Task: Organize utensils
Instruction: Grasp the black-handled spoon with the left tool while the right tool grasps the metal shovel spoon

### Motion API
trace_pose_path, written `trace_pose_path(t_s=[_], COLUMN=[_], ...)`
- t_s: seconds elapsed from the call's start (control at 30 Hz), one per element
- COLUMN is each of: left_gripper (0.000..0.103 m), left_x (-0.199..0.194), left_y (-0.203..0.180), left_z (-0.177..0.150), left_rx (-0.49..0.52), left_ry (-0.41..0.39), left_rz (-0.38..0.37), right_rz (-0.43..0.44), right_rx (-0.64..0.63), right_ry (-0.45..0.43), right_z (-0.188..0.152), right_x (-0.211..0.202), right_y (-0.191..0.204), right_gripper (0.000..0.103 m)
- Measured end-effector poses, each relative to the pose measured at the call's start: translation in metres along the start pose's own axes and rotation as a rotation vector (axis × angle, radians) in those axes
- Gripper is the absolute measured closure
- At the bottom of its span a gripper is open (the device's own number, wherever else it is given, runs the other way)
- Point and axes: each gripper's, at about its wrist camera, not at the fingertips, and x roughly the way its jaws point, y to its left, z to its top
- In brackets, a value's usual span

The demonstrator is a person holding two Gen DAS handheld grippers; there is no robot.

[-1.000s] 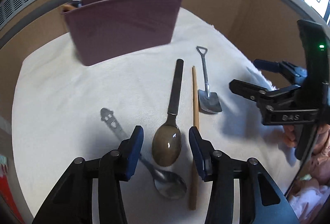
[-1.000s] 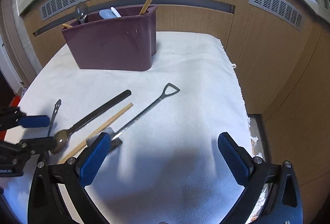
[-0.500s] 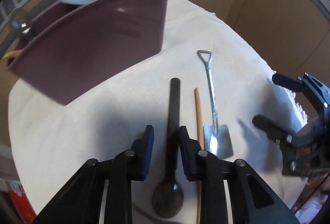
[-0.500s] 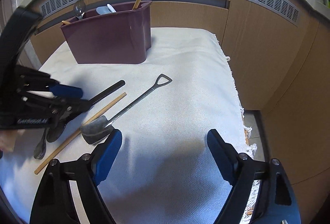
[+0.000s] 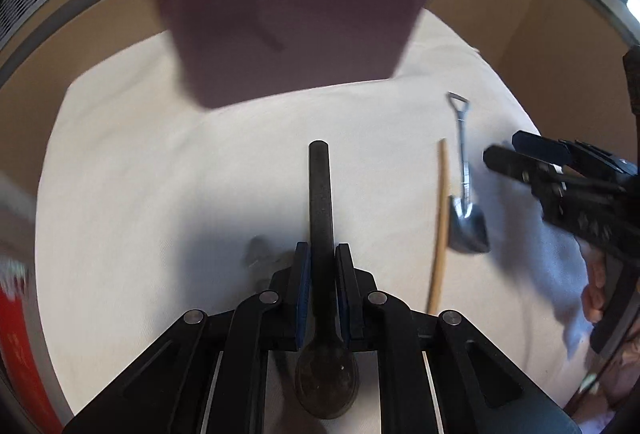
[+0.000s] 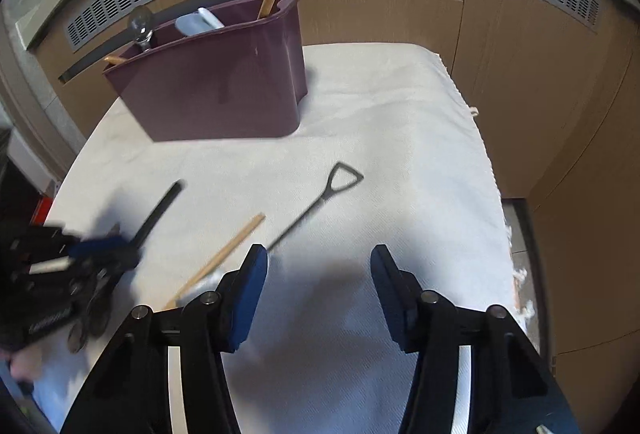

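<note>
My left gripper (image 5: 322,266) is closing its jaws on the black-handled spoon (image 5: 320,186), and both pads touch the handle just above the bowl. The spoon lies on the white cloth and points at the maroon utensil caddy (image 5: 292,30). To its right lie a wooden chopstick (image 5: 440,218) and a small shovel-shaped spoon (image 5: 464,170). My right gripper (image 6: 319,266) is also closing its jaws, with nothing between them. It hovers over the cloth, with the shovel spoon (image 6: 316,206) running behind its left finger, which hides the blade.
The caddy (image 6: 216,90) holds a chopstick, a metal spoon and a pale utensil. Another metal spoon (image 6: 80,330) lies beneath the left gripper (image 6: 100,250). The cloth (image 6: 400,114) ends in a fringed edge on the right, beside wooden cabinet doors. A red object (image 5: 20,334) sits at far left.
My left gripper slid forward from the spoon's bowl to its handle and closed on it. My right gripper narrowed from wide open and shifted towards the shovel spoon's blade.
</note>
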Motion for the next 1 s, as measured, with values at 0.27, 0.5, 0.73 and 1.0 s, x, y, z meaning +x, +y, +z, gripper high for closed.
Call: trace_pose_path(t_s=[0.27,0.5,0.73,1.0], left_gripper=[0.089,0.088,0.052,0.076], left_x=[-0.007,-0.010,-0.004,0.008], left_y=[0.013,0.021,0.014,0.009], left_z=[-0.021,-0.019,-0.004,0.023], left_rx=[-0.075,-0.098,-0.086,-0.052], left_ry=[-0.023,0.009,0.032,0.050], left_rz=[-0.022,-0.060,-0.132,-0.037], right_rz=[-0.071,0.037,0.169,0.141], right_rx=[0.008,-0.163,-0.134,-0.146], right_ry=[0.034,0.047,0.109,0.091], right_z=[0.032,0.032,0.005,-0.004], right_x=[0.044,0.044,0.023,0.010], right_y=[0.022,0.056,0.035,0.021], right_gripper=[0.054,0.095,0.097,0.097])
